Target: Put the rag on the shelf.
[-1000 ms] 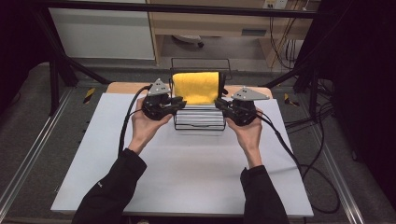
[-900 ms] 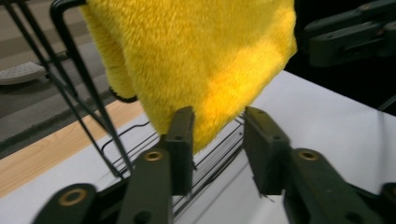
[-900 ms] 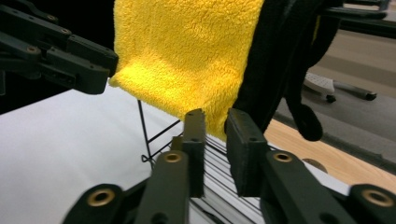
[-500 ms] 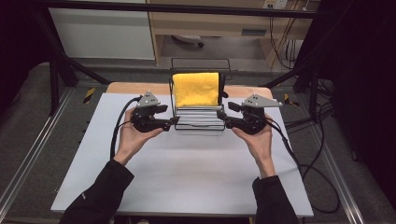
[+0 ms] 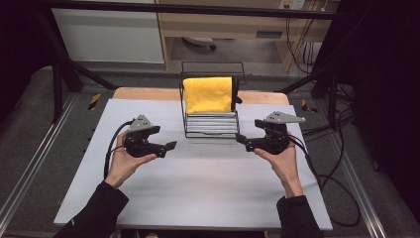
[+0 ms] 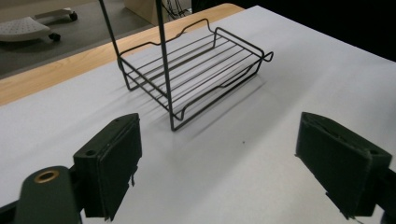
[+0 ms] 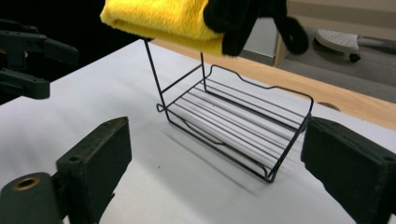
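A black wire rack [image 5: 210, 126] stands at the back middle of the white table top [image 5: 198, 198]. A yellow towel [image 5: 208, 94] hangs folded over its top rail. My left gripper [image 5: 171, 145] is held to the left of the rack and my right gripper [image 5: 240, 140] to the right, both a little nearer than the rack and pointing inward. The jaws of both have just been opening and now stand wide, with nothing between them. The left gripper view looks past its pads [image 6: 112, 158] at the rack's shelf [image 6: 196, 70]. The right gripper view shows the rack [image 7: 243, 130] and towel [image 7: 163, 21].
Black cables [image 5: 327, 183] trail from the right gripper off the table's right side. A wooden table edge [image 5: 143, 93] lies behind the white top. Dark frame posts [image 5: 59, 74] and a pale cabinet [image 5: 109, 34] stand beyond. A black piece [image 7: 247, 18] hangs beside the towel.
Both hands have drawn apart from the towel's sides, outward, nearer to the person and lower. Both pairs of jaws have gone from shut to wide. The towel stays on the rack.
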Demonstrator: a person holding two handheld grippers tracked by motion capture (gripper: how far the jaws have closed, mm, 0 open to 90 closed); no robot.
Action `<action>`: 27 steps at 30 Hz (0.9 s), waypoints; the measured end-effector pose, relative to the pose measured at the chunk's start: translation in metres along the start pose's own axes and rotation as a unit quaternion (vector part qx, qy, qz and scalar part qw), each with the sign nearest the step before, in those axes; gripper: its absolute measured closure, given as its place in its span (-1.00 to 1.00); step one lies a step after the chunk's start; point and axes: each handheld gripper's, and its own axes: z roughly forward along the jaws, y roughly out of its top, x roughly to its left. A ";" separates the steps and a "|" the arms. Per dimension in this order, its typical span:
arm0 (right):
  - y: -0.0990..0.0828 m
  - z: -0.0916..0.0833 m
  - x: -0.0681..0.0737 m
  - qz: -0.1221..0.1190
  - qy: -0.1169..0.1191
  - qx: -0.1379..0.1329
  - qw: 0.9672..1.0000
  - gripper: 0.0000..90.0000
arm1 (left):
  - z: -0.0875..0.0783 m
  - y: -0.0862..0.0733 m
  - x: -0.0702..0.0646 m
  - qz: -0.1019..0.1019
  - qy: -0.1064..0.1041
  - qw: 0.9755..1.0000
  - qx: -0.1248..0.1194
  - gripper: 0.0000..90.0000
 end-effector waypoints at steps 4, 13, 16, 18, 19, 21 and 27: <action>-0.011 -0.003 0.000 -0.001 -0.001 0.006 1.000 -0.93 | -0.009 -0.013 0.002 -0.005 0.005 1.000 0.002 -0.73; -0.037 -0.007 -0.002 0.003 0.004 0.026 1.000 -0.99 | -0.023 -0.044 0.007 -0.011 0.024 1.000 0.018 -0.77; -0.049 -0.007 -0.003 0.000 0.005 0.036 0.999 -0.99 | -0.027 -0.054 0.009 -0.012 0.027 0.999 0.021 -0.77; -0.058 -0.007 -0.004 -0.003 0.002 0.040 0.999 -0.99 | -0.030 -0.060 0.010 -0.013 0.029 0.999 0.024 -0.77; -0.063 -0.007 -0.005 0.000 0.002 0.041 0.999 -0.99 | -0.031 -0.064 0.010 -0.013 0.030 0.999 0.024 -0.77; -0.072 -0.007 -0.006 0.004 0.004 0.049 0.999 -0.99 | -0.032 -0.071 0.010 -0.013 0.029 0.999 0.028 -0.77; -0.096 -0.008 -0.010 0.008 0.019 0.067 0.998 -0.99 | -0.034 -0.088 0.012 -0.015 0.030 0.999 0.039 -0.77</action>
